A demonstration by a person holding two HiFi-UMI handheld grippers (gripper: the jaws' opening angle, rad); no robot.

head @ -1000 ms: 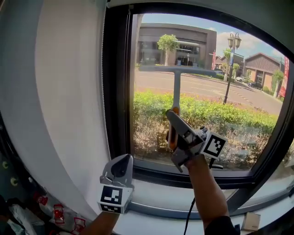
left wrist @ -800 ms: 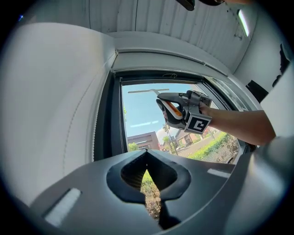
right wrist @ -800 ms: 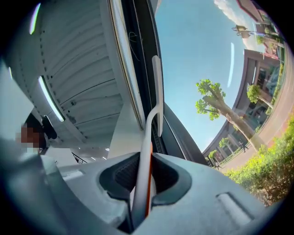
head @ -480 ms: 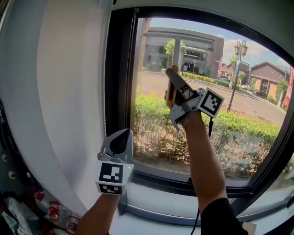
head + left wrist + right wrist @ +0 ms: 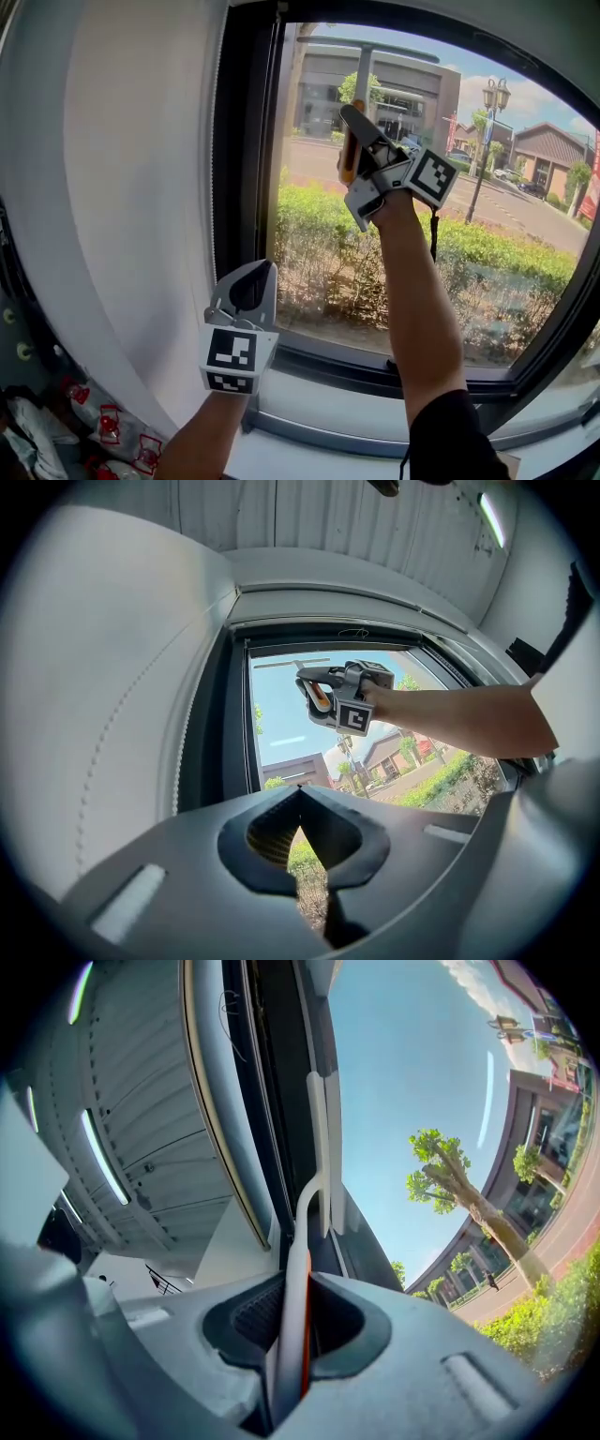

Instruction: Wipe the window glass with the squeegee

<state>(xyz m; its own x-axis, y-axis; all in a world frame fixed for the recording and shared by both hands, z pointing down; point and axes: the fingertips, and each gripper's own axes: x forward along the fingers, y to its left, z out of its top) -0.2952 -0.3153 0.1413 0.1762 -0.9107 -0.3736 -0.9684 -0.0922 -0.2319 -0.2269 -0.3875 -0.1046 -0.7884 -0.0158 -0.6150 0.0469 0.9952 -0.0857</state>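
My right gripper point(image 5: 354, 127) is raised high in front of the window glass point(image 5: 487, 216), clenched on the squeegee point(image 5: 364, 70). In the right gripper view its 2 jaws press on the pale and orange handle point(image 5: 298, 1335), whose lower end is buried between them. In the head view only a strip of orange shows beside the gripper body, and the stem rises to the crossbar just under the top of the dark window frame point(image 5: 239, 187). I cannot tell whether the blade's edge touches the pane. From the right gripper view the blade point(image 5: 319, 1138) is seen edge-on against the frame, its far end hard to make out. My left gripper point(image 5: 251, 286) hangs low near the sill point(image 5: 319, 403), well apart from the squeegee, its jaws closed on nothing point(image 5: 305, 841). My right forearm point(image 5: 422, 309) covers part of the glass
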